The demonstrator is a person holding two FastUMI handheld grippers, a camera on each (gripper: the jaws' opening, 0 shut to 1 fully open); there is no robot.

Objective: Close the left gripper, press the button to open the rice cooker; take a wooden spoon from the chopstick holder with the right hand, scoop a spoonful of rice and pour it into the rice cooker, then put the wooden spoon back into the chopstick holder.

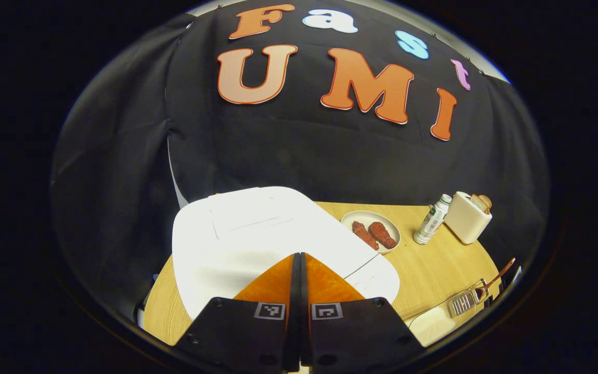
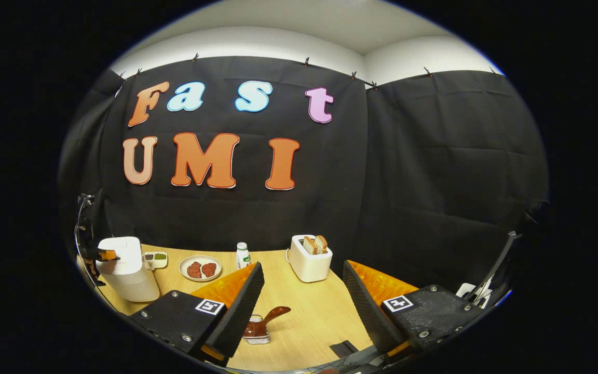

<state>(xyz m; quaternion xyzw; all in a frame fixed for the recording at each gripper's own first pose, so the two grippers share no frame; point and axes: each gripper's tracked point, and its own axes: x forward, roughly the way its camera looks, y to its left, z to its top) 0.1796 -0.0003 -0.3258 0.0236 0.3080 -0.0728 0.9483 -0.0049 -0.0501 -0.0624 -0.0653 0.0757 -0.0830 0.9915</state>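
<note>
The white rice cooker (image 1: 257,234) stands at the table's left end with its lid down. My left gripper (image 1: 299,255) is shut with nothing between its fingers, tips right over the front of the lid. In the right gripper view the cooker (image 2: 128,272) is far left, with the left gripper (image 2: 106,254) against its upper side. A wooden spoon (image 2: 270,315) leans out of the chopstick holder (image 2: 257,335) just below and between the fingers of my right gripper (image 2: 303,267), which is open and holds nothing. The holder (image 1: 464,302) and spoon handle (image 1: 502,271) lie far right in the left gripper view.
On the wooden table (image 2: 309,311) are a plate of red meat (image 2: 200,268), a small white bottle (image 2: 243,255), a white toaster with bread (image 2: 309,262) and a small dish (image 2: 156,258) by the cooker. A white object (image 1: 431,324) sits at the near edge.
</note>
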